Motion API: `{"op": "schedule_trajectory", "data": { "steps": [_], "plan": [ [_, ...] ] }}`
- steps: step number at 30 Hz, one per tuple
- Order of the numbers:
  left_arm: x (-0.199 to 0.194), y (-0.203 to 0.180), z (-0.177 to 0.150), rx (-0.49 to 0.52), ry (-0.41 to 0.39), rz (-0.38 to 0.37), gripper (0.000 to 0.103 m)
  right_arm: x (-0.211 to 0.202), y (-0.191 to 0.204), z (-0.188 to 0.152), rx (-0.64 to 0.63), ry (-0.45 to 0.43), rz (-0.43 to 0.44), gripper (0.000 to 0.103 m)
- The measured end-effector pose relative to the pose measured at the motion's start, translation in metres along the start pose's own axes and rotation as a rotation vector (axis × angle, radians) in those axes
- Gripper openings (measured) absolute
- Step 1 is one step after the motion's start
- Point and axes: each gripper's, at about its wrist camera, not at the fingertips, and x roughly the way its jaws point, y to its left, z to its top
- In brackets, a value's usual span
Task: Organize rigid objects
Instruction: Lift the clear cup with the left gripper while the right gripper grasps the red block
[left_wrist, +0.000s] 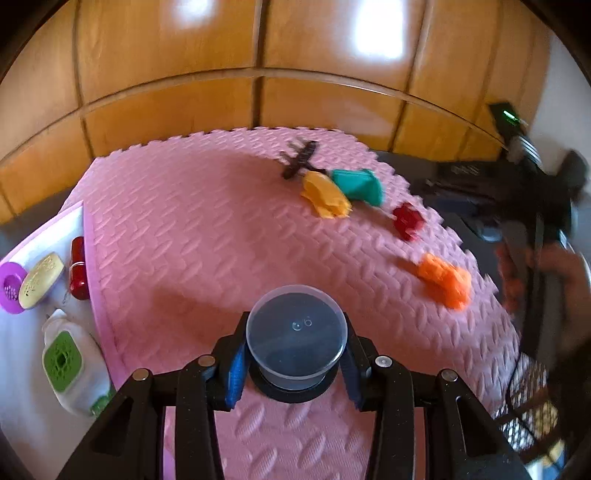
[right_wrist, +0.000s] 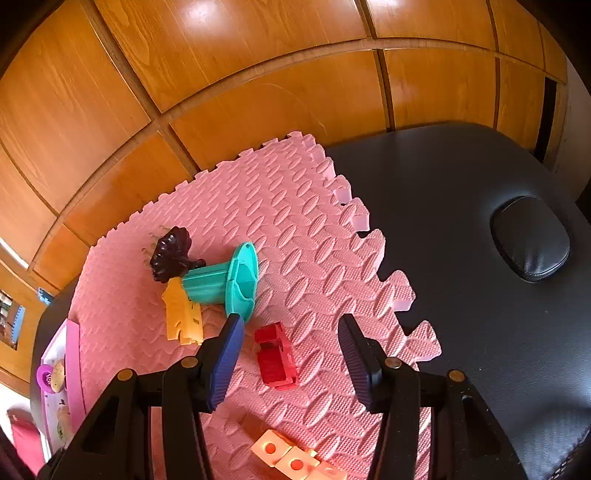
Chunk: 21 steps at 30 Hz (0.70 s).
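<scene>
left wrist view: the left tool (left_wrist: 293, 363) is clamped on a small clear lidded cup (left_wrist: 296, 332) over the near part of the pink foam mat (left_wrist: 192, 236) — the right side is blurred, perhaps a hand. right wrist view: the right tool (right_wrist: 291, 354) gapes half open, gripping nothing, a red block (right_wrist: 275, 356) on the mat between its fingers.

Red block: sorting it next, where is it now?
The red block lies on the pink mat between the right gripper's open fingers, just below the teal piece.
</scene>
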Motion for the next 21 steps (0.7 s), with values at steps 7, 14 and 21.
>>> {"op": "schedule_trajectory", "data": {
  "steps": [7,14,21],
  "plan": [
    [-0.007,-0.009,-0.017,0.043,-0.006,0.005,0.043,-0.001,0.002,-0.001,-0.015,-0.011,-0.007,0.053],
    [-0.009,-0.004,-0.021,0.025,-0.011,0.010,0.043,-0.001,-0.001,0.001,0.006,-0.016,0.002,0.053],
    [-0.009,-0.004,-0.022,0.015,-0.011,0.009,0.043,-0.005,-0.030,0.006,0.162,-0.018,0.042,0.053]
  ]
}}
